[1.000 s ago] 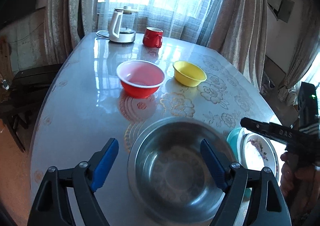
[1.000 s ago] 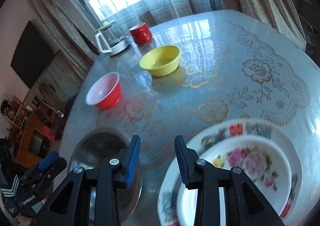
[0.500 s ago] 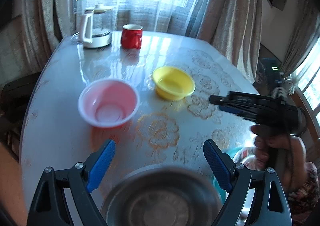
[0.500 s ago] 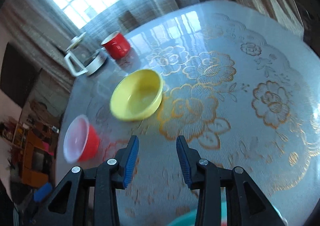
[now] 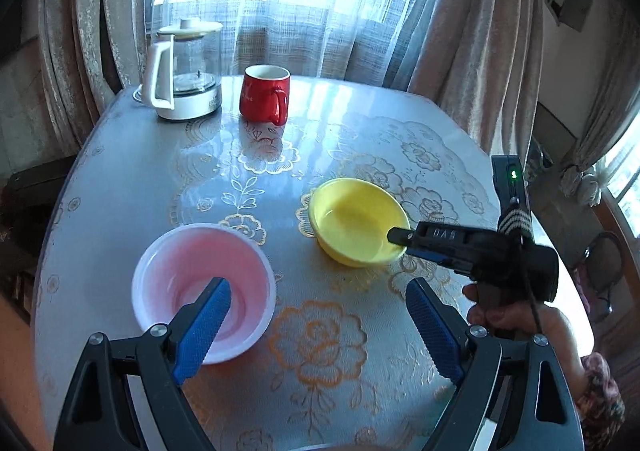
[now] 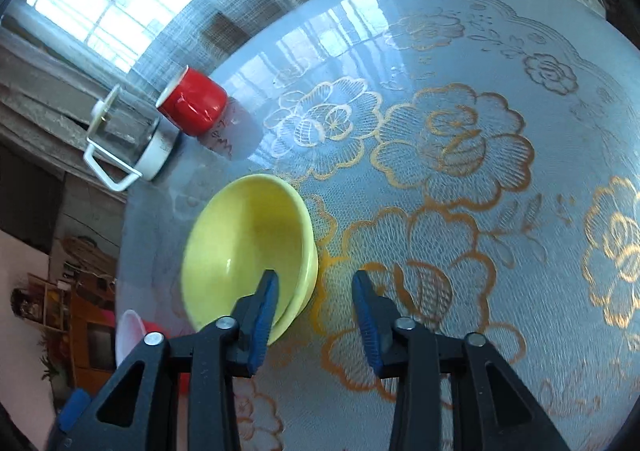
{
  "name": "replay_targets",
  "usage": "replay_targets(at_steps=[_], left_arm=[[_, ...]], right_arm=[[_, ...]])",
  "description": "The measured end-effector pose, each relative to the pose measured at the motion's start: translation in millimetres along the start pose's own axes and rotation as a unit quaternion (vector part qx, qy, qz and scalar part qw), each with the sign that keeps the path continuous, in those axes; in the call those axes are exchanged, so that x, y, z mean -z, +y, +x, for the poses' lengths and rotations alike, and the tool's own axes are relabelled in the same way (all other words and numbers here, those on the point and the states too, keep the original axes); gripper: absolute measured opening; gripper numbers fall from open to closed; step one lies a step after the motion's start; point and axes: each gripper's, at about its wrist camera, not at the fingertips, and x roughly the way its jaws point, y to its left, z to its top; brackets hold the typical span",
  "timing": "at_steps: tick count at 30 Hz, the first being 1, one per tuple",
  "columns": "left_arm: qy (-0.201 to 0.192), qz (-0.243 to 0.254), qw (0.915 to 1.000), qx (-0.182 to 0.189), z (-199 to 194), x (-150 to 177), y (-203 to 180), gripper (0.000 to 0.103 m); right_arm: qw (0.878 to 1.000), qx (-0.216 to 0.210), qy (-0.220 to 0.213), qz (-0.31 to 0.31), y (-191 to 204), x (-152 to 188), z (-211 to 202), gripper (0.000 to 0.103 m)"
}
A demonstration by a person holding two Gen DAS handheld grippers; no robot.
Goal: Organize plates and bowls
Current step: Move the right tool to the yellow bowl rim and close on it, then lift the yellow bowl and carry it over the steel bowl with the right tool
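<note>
A yellow bowl [image 5: 357,220] sits mid-table; it also shows in the right wrist view [image 6: 248,251]. A red bowl with a pale pink inside [image 5: 204,289] sits to its left, and its edge shows in the right wrist view [image 6: 134,335]. My left gripper [image 5: 318,327] is open and empty, with its left finger over the red bowl's near rim. My right gripper [image 6: 316,315] is open and straddles the yellow bowl's near-right rim, one finger inside the bowl and one outside. It shows from the side in the left wrist view [image 5: 400,237].
A red mug [image 5: 265,93] and a glass kettle on a white base [image 5: 182,77] stand at the far edge by the curtained window. The round table [image 5: 120,179] has a glossy floral cover. A steel bowl's rim barely shows at the bottom edge [image 5: 316,447].
Both grippers moved forward across the table. The steel bowl and the plates dropped out of view. My right gripper reached the yellow bowl's rim; my left came over the red bowl.
</note>
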Motion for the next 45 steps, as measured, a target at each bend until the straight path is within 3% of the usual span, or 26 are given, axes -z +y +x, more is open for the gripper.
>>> replay_targets(at_steps=[6, 21, 28, 35, 45], left_arm=[[0.01, 0.009, 0.9999, -0.006, 23.9, -12.4, -9.9, 0.088], [0.047, 0.028, 0.9985, -0.011, 81.6, -27.5, -43.0, 0.061], [0.069, 0.077, 0.9944, -0.021, 104.6, -19.7, -60.6, 0.04], [0.078, 0.087, 0.9924, -0.038, 116.1, -12.3, -64.1, 0.018], [0.071, 0.115, 0.9899, -0.043, 102.3, 0.4, -67.4, 0.014]], right_arm=[[1.0, 0.0, 0.008, -0.02, -4.2, -0.3, 1.5, 0.019], [0.999, 0.007, 0.014, -0.029, -27.9, 13.5, -15.4, 0.019], [0.999, 0.009, 0.012, -0.028, -37.2, 19.0, -23.2, 0.019], [1.0, 0.006, 0.014, -0.028, -41.6, 25.7, -27.5, 0.019], [1.0, 0.004, 0.018, -0.02, -37.4, 37.2, -28.5, 0.015]])
